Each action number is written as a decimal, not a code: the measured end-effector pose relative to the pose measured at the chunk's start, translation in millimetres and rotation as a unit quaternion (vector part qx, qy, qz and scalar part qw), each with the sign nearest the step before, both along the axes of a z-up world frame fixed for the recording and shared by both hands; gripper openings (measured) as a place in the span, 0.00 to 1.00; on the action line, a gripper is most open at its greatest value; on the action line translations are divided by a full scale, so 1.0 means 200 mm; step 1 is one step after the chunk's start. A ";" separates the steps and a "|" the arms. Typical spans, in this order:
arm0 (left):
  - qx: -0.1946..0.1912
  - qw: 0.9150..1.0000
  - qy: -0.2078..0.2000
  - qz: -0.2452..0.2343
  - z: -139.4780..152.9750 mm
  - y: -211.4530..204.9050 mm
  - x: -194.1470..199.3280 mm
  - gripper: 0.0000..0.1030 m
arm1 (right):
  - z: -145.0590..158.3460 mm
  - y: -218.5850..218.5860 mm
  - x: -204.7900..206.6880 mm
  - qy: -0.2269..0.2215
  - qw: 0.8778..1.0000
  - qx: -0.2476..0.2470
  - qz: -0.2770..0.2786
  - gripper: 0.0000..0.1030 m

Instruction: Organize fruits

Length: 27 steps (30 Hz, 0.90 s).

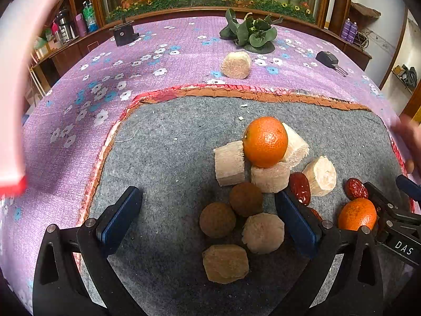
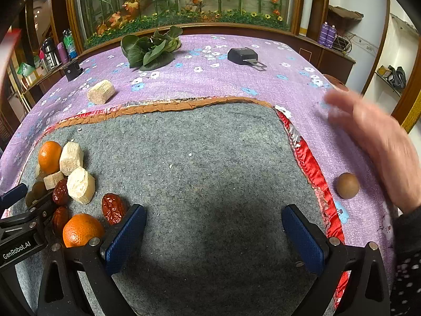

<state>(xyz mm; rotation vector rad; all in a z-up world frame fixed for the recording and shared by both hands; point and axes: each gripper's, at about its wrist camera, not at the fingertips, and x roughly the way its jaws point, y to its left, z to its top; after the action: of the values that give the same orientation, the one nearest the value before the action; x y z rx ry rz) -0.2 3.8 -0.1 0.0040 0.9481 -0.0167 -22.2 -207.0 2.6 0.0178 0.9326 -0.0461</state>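
our left gripper [image 1: 208, 221] and right gripper [image 2: 213, 234] both hang released over the grey felt mat [image 2: 210, 158]. the fruit pile sits left, one bright round orange [image 1: 265, 142] perched on pale cut chunks [image 1: 267, 177]; a nudge could roll it.

Speckled grey felt mat [image 2: 210, 171], red-and-orange frilled trim. Purple tablecloth [image 1: 171, 60] printed with white and blue flowers. 2 glossy orange tangerines [image 1: 265, 141], dark red wrinkled jujubes [image 2: 113, 208], pale cream sugarcane chunks [image 2: 80, 184], brown round longans [image 1: 217, 219].
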 end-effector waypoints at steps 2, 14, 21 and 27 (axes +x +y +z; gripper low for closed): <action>-0.002 1.000 0.001 0.000 0.00 0.00 0.00 1.00 | 0.00 0.00 0.00 0.002 1.000 -0.001 0.000 1.00; 0.001 1.000 0.000 0.000 0.00 0.00 0.00 1.00 | 0.00 0.00 0.00 0.002 1.000 -0.001 0.000 1.00; 0.004 1.000 -0.003 0.000 0.00 0.00 0.00 1.00 | 0.00 0.00 0.00 0.002 1.000 -0.001 0.000 1.00; 0.004 1.000 -0.001 0.000 0.00 0.00 0.00 1.00 | 0.00 0.00 0.00 0.002 1.000 -0.001 0.000 1.00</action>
<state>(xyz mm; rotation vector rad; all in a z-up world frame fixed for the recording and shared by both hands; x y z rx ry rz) -0.2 4.6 0.2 0.0113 0.9453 -0.0133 -22.7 -206.7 2.8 0.0160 0.9372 -0.0473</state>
